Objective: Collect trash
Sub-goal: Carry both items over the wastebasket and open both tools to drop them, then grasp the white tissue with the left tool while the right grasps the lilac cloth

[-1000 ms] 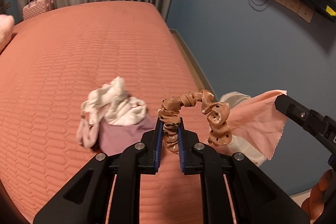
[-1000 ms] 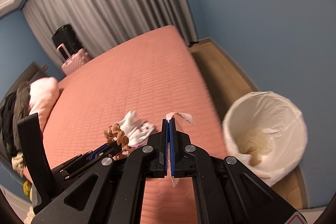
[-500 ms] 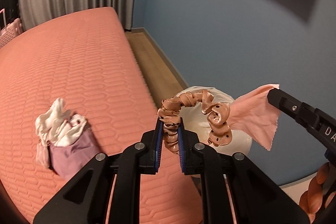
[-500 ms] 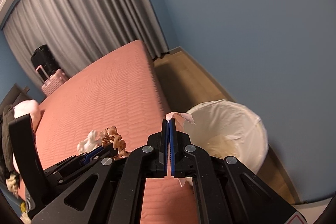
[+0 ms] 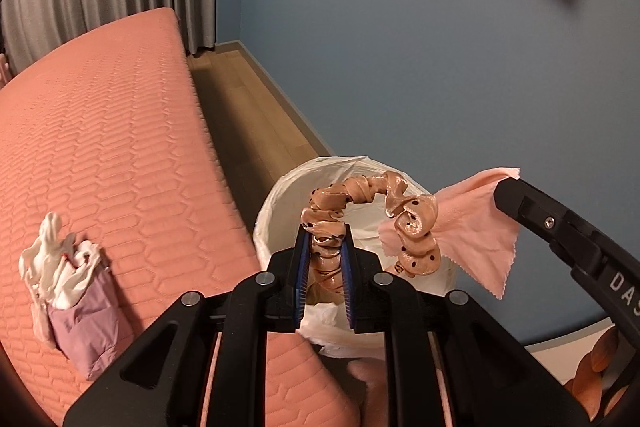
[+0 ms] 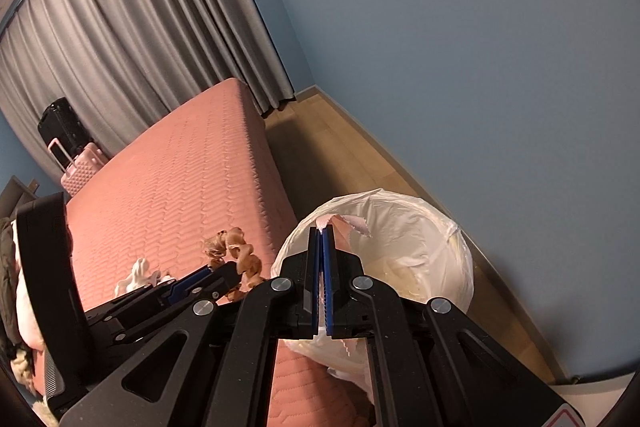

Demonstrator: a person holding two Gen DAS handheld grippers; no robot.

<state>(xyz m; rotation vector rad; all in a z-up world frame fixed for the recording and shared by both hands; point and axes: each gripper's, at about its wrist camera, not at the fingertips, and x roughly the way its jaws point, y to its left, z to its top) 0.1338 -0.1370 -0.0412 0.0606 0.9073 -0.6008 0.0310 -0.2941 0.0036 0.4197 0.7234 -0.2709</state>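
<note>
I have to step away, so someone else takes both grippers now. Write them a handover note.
Left gripper: shut on the scrunchie, held over the bin.
Right gripper: shut on the pink cloth, also at the bin's mouth.
Bin: on the floor beside the bed, some trash already inside.
Left to do: release both items into the bin, then fetch the white and purple cloth pile from the bed.

Bin [image 5: 280, 203] on floor beside bed [image 5: 100, 147], clothes pile [image 5: 68, 287] on bed, perhaps tissues
</note>
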